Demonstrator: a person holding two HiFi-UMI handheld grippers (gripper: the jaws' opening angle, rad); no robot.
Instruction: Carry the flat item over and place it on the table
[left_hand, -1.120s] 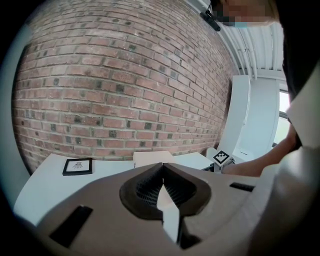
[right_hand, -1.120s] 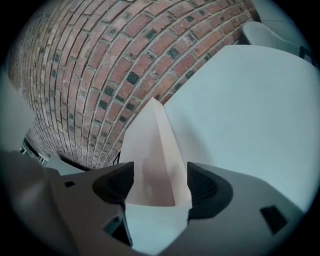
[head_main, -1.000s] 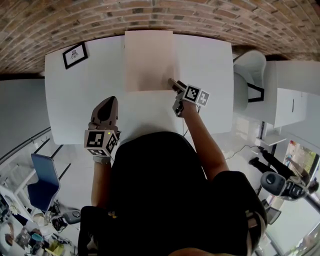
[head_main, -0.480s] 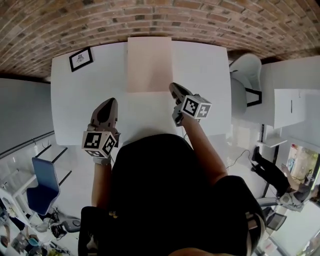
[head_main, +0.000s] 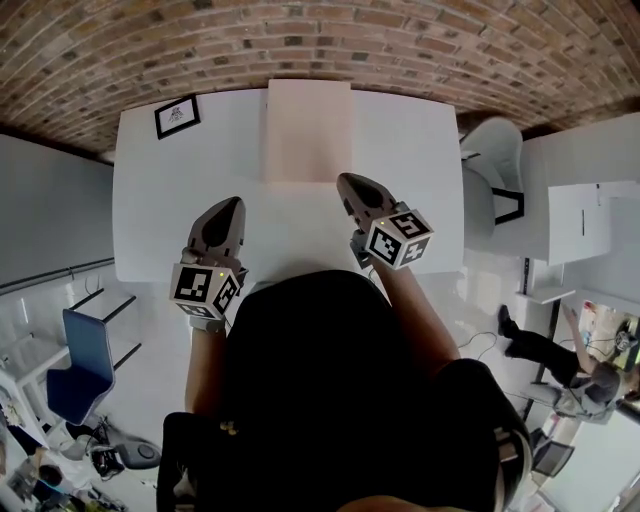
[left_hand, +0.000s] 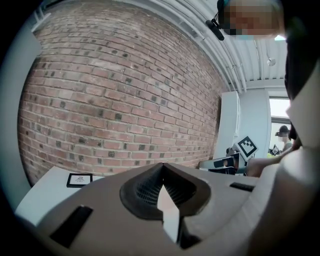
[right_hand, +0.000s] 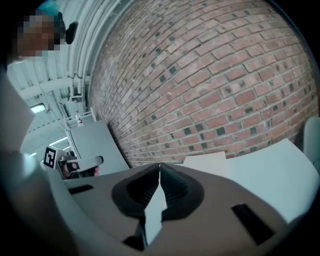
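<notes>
A flat board (head_main: 308, 130), pale pink and thin, lies flush on the white counter (head_main: 420, 150), its far end toward the brick wall (head_main: 320, 35) and a small picture frame (head_main: 177, 116) well apart to its left. By how things lie, the carry looks finished.

The right gripper (head_main: 345, 180) hangs just beside the board's near right corner, jaws closed on nothing. In the right gripper view the board sits ahead of the tips, apart from them. The left gripper (head_main: 228, 204) hovers over bare counter nearer the person, its jaws likewise pressed together and empty. Both point away from the body toward the wall, forearms tucked in close to the torso, elbows bent.

The board appears light and fairly stiff, more like card or thin panel than cloth, and probably smooth enough to slide. Lying flat, it offers no lip. If it had to be taken up again, the near short edge would be the likely hold, gripped at both corners to stop it sagging or swinging. A white chair (head_main: 495, 150) stands off the counter's right side.
</notes>
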